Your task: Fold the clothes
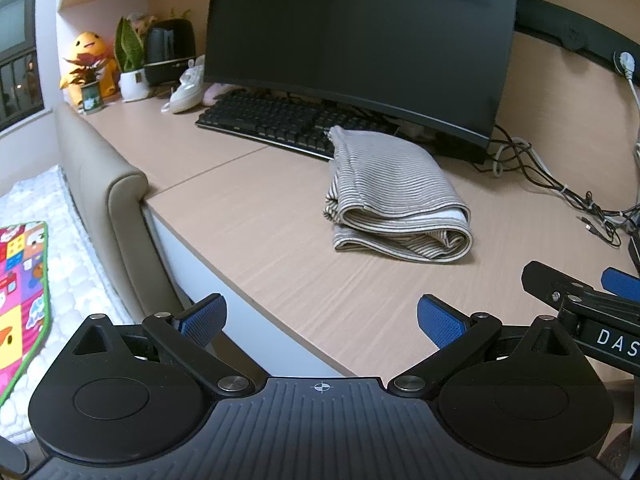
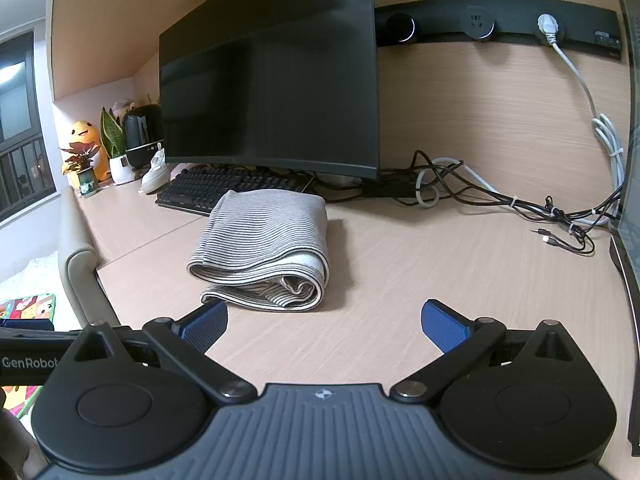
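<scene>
A grey-and-white striped garment (image 1: 394,196) lies folded into a thick rectangular bundle on the light wood desk (image 1: 260,240), in front of the monitor. It also shows in the right wrist view (image 2: 264,248). My left gripper (image 1: 320,320) is open and empty, held over the desk's front edge, short of the garment. My right gripper (image 2: 324,324) is open and empty, just in front of the garment's near folded edge. The right gripper's body (image 1: 588,304) shows at the right of the left wrist view.
A black monitor (image 1: 360,40) and keyboard (image 1: 272,124) stand behind the garment. Tangled cables (image 2: 520,200) lie at the back right. Plants (image 1: 130,64), a plush toy (image 1: 86,64), a speaker (image 1: 170,52) and a shoe (image 1: 188,88) crowd the back left. A padded headboard (image 1: 108,200) and bed (image 1: 36,264) lie left.
</scene>
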`<control>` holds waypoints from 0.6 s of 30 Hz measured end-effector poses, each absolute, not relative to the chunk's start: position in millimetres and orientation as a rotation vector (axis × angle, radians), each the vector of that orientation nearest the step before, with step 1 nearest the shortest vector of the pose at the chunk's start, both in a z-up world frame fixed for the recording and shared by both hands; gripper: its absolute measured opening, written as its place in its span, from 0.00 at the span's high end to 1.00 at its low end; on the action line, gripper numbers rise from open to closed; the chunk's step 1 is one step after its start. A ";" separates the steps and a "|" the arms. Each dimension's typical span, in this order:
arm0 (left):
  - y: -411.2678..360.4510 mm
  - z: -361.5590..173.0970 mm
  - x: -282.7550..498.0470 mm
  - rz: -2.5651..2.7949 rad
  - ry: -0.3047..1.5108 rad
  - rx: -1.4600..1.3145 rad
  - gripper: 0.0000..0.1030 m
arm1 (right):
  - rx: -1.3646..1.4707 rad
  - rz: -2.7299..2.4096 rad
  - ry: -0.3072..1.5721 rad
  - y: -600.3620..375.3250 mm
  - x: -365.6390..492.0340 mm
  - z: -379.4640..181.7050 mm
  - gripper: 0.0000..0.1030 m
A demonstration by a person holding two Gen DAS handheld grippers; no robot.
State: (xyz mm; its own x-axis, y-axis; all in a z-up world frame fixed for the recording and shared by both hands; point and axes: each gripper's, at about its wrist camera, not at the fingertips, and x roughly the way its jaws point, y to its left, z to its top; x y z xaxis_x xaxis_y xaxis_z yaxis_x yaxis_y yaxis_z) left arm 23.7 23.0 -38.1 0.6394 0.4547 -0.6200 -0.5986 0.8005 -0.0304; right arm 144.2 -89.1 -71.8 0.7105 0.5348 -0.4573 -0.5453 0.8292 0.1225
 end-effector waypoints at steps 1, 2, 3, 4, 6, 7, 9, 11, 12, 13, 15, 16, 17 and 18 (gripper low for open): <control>22.9 -38.2 23.9 0.607 0.636 -0.242 0.00 | -0.022 0.599 0.500 -89.2 144.4 -71.9 0.00; 23.0 -38.5 24.3 0.607 0.637 -0.242 0.00 | -0.022 0.599 0.501 -89.2 144.6 -71.9 0.00; 23.1 -38.7 24.7 0.606 0.637 -0.242 0.00 | -0.022 0.599 0.501 -89.1 144.8 -72.0 0.00; 23.1 -38.9 25.0 0.606 0.638 -0.241 0.00 | -0.022 0.599 0.501 -89.1 144.9 -72.1 0.00; 23.4 -39.0 25.8 0.606 0.638 -0.239 0.00 | -0.021 0.599 0.501 -88.9 145.0 -72.3 0.00; 23.5 -39.1 26.2 0.606 0.638 -0.237 0.00 | -0.021 0.599 0.502 -88.6 145.2 -72.5 0.00; 23.5 -39.7 26.6 0.606 0.639 -0.236 0.00 | -0.024 0.599 0.501 -87.9 145.4 -72.6 0.00; 23.3 -39.9 26.8 0.607 0.637 -0.231 0.00 | -0.026 0.598 0.500 -87.1 145.9 -72.8 0.00; 23.3 -39.8 26.9 0.609 0.635 -0.229 0.00 | -0.029 0.600 0.501 -86.8 146.2 -73.3 0.00; 23.6 -39.6 26.8 0.612 0.632 -0.230 0.00 | -0.035 0.601 0.503 -86.4 146.5 -73.8 0.00; 25.0 -39.1 26.9 0.614 0.626 -0.232 0.00 | -0.042 0.604 0.508 -85.5 146.7 -75.2 0.00; 25.7 -39.2 27.1 0.614 0.626 -0.234 0.00 | -0.044 0.605 0.509 -85.1 146.7 -75.7 0.00; 26.2 -39.7 27.6 0.614 0.627 -0.236 0.00 | -0.045 0.605 0.510 -84.8 146.6 -76.1 0.00; 26.5 -40.5 28.3 0.612 0.631 -0.237 0.00 | -0.046 0.605 0.510 -84.7 146.5 -76.4 0.00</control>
State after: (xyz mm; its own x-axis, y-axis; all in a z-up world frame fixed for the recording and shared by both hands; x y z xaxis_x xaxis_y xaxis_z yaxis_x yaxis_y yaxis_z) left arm 28.3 26.5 -40.5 0.6395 0.4613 -0.6150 -0.6010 0.7988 -0.0258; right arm 146.5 -84.7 -76.4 0.7030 0.5324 -0.4716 -0.5547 0.8254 0.1050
